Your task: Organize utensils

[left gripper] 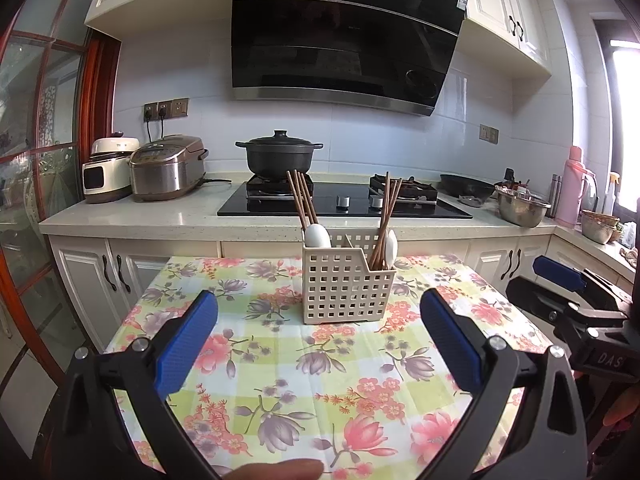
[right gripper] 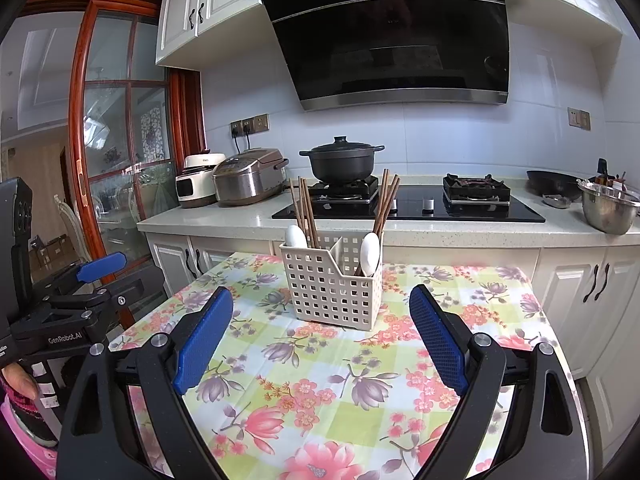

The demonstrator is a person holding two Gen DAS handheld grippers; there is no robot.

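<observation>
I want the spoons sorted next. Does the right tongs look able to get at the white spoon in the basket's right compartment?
Probably yes. The right tongs are open, holding nothing, and face the basket over bare tablecloth. The white spoon sticks up above the rim, though chopsticks lean close beside it.

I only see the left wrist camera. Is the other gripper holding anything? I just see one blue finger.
Observer: No. In the right wrist view, the right gripper is open, with nothing between its fingers.
Operator: Is that white thing on the basket's right side a spoon?
Observer: Yes. From here the white spoon shows its bowl face-on, standing beside the chopsticks in the right compartment of the basket.
Operator: Who's holding my gripper?
Observer: A hand with a pink sleeve shows just below the left gripper.
</observation>
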